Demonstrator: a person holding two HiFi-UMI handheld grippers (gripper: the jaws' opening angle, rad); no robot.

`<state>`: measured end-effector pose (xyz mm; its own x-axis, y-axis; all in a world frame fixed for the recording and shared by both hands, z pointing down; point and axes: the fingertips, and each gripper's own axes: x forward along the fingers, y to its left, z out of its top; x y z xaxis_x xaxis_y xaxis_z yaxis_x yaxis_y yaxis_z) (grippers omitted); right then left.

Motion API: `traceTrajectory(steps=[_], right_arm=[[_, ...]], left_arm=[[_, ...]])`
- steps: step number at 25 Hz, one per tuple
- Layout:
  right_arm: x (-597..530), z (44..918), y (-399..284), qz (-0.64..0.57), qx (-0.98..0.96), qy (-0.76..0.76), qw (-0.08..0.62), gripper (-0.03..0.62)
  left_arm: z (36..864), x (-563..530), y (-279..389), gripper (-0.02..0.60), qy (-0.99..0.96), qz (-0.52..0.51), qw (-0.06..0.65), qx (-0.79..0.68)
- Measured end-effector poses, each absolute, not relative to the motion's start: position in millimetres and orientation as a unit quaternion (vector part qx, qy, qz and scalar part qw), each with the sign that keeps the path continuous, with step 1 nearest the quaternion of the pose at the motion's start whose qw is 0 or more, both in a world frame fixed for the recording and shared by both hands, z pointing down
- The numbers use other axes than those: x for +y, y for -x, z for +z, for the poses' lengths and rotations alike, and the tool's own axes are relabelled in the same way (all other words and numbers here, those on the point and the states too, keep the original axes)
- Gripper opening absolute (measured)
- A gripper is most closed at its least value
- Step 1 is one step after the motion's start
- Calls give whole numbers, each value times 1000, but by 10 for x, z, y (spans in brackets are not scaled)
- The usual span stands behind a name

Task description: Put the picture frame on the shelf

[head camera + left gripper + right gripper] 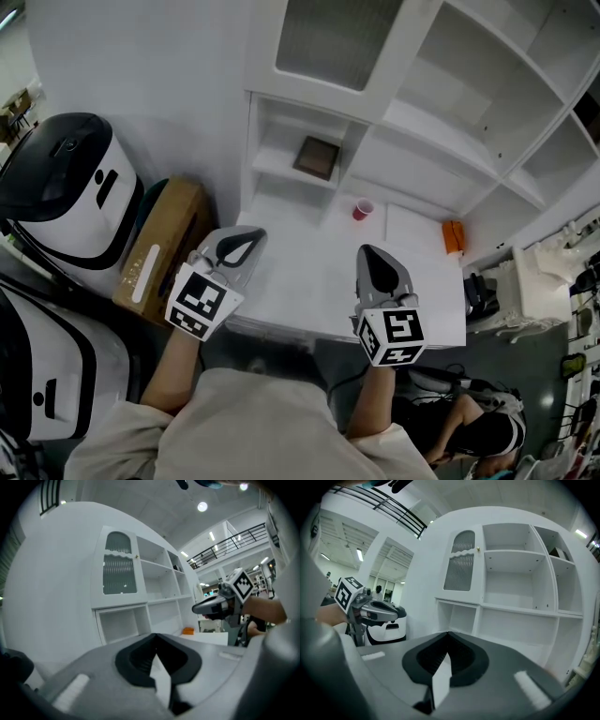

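Observation:
The picture frame [316, 157], small, dark and square, sits in the low left cubby of the white shelf unit [450, 112], with no gripper touching it. My left gripper [259, 232] hangs over the near left edge of the white desk [309, 281], well short of the frame. Its jaws are shut with nothing between them, as the left gripper view [154, 635] also shows. My right gripper [365, 249] is over the desk's near middle, likewise shut and holding nothing [447, 634]. Each gripper view shows the other gripper off to the side.
A red cup [363, 210] and an orange object [453, 236] stand on the desk near the shelf unit. A cardboard box [164, 246] and two black-and-white machines [66, 187] are on the left. A cluttered white stand [534, 291] is at the right.

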<state>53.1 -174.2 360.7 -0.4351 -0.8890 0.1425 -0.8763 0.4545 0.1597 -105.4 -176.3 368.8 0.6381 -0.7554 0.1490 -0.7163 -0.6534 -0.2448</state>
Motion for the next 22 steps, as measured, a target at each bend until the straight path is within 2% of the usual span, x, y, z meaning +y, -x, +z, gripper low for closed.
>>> traceTrajectory(steps=[5, 22], right_arm=[[-1769, 3630, -538, -28, -849, -518, 102, 5], [-1966, 3766, -687, -20, -847, -519, 112, 5]], left_arm=[[3743, -1798, 1070, 2, 899, -126, 63, 415], [3743, -1957, 953, 2, 901, -110, 73, 414]])
